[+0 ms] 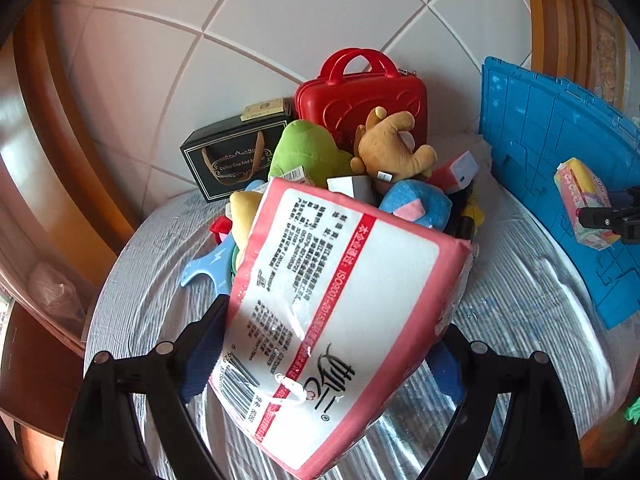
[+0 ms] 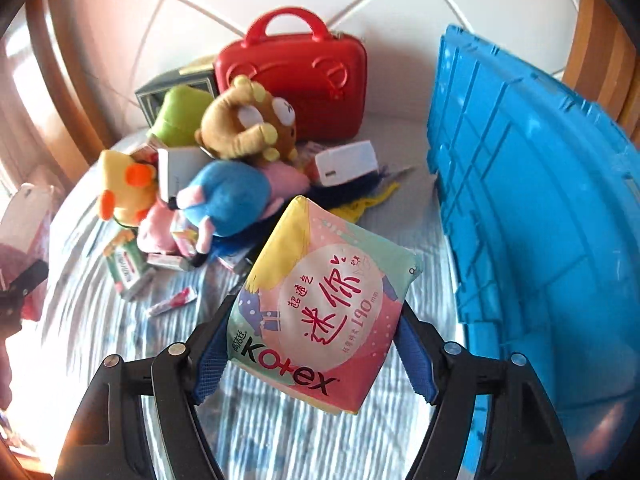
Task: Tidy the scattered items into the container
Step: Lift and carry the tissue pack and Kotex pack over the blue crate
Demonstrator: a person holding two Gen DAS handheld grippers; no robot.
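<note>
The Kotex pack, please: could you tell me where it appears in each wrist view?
Left wrist view: Kotex pack far right, small, against the blue container, held by the other tongs.
Right wrist view: Kotex pack centre foreground, clamped in the right tongs.
Shared landmark: red case against the wall.

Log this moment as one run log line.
left gripper: holds pink tissue pack | right gripper: holds Kotex pack | blue container: beside
</note>
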